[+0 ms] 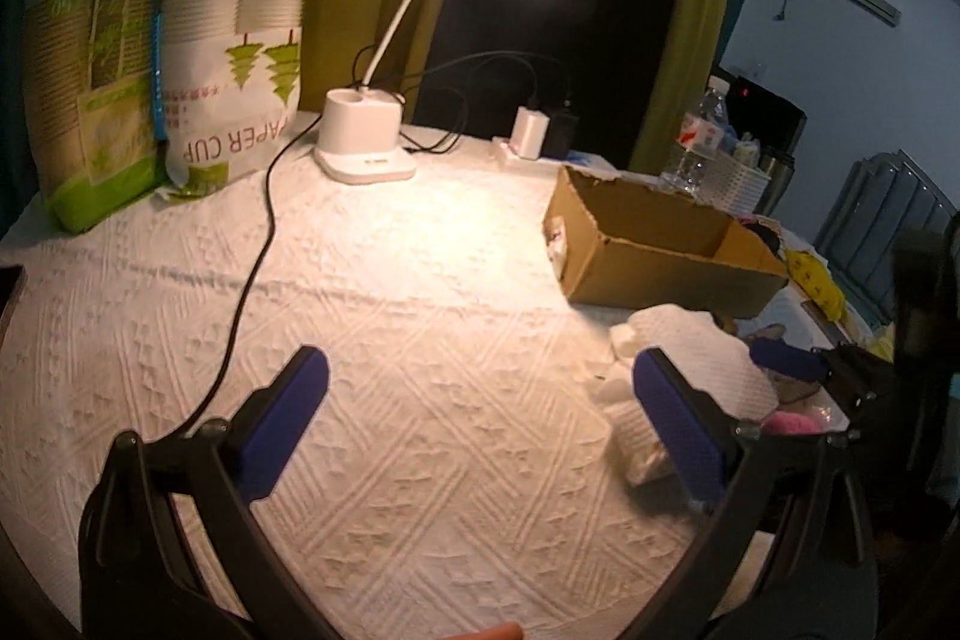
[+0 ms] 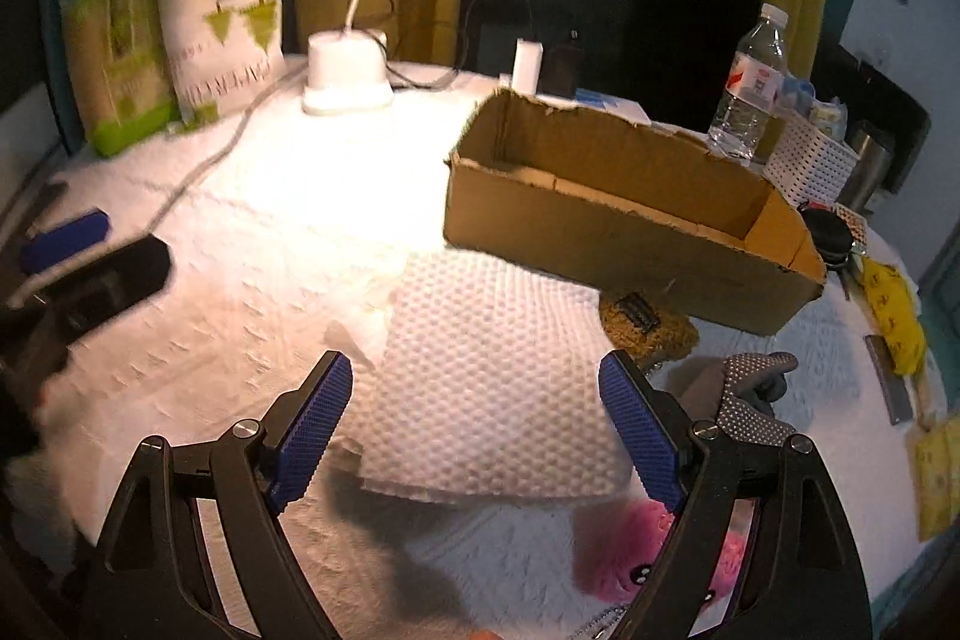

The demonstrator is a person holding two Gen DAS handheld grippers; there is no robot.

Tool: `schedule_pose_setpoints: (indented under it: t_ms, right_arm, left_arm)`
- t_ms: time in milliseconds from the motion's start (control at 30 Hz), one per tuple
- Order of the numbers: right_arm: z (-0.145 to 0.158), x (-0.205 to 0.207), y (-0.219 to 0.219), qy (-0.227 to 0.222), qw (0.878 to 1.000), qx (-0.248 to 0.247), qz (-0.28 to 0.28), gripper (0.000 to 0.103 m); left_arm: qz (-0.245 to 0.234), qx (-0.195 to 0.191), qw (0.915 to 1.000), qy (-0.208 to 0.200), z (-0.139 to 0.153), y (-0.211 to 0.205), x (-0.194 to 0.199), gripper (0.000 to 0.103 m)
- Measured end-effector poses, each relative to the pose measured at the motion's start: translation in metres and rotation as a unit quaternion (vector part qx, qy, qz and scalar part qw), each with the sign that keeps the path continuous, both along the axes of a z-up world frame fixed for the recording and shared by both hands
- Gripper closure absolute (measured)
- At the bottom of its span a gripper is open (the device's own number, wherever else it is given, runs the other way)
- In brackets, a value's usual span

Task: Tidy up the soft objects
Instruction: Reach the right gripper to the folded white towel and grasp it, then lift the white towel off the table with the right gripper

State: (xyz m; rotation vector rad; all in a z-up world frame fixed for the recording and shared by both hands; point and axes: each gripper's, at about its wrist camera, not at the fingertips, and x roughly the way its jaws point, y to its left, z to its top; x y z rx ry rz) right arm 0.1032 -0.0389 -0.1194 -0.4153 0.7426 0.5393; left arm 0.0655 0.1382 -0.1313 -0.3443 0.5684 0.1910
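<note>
Right gripper [image 2: 474, 412] wide open, empty, poised over white dimpled cloth [image 2: 492, 376] lying just before cardboard box [image 2: 630, 244]. Left gripper [image 1: 480, 400] wide open, empty. Best: pinch cloth edge, lift clear of box rim.

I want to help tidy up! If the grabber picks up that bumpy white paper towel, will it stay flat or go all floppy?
Probably floppy: the paper towel looks thin, its near edge already lifting. Likely very light, so it may slide on the tablecloth when nudged. The right gripper hangs open over it.
</note>
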Motion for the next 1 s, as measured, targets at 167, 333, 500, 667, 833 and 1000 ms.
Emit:
schedule_pose_setpoints:
  t_ms: [167,333,500,667,833,1000]
  right_arm:
    - [-0.002,0.006,-0.007,0.015,1.0,0.015,-0.003,0.029]
    - [0.001,0.009,-0.013,0.015,0.999,0.028,0.006,0.071]
    - [0.008,0.01,-0.023,0.033,0.997,0.065,0.011,0.076]
    - [0.024,0.005,-0.037,0.018,0.994,0.102,0.022,0.093]
    - [0.042,0.0,-0.057,-0.002,0.991,0.133,0.031,0.095]
    - [0.03,0.013,-0.067,0.05,0.989,0.137,0.03,0.086]
  left_arm:
    - [-0.004,-0.003,1.0,0.004,-0.002,0.001,0.003,0.001]
    - [-0.009,-0.002,1.0,0.004,-0.001,-0.004,0.005,0.001]
    - [-0.012,0.006,0.9999,0.005,0.003,-0.011,0.007,0.001]
    - [-0.019,0.019,0.9996,0.004,0.009,-0.022,0.009,0.001]
    - [-0.03,0.032,0.999,0.003,0.016,-0.04,0.013,0.001]
    - [-0.044,0.041,0.9981,0.011,0.017,-0.059,0.022,0.001]
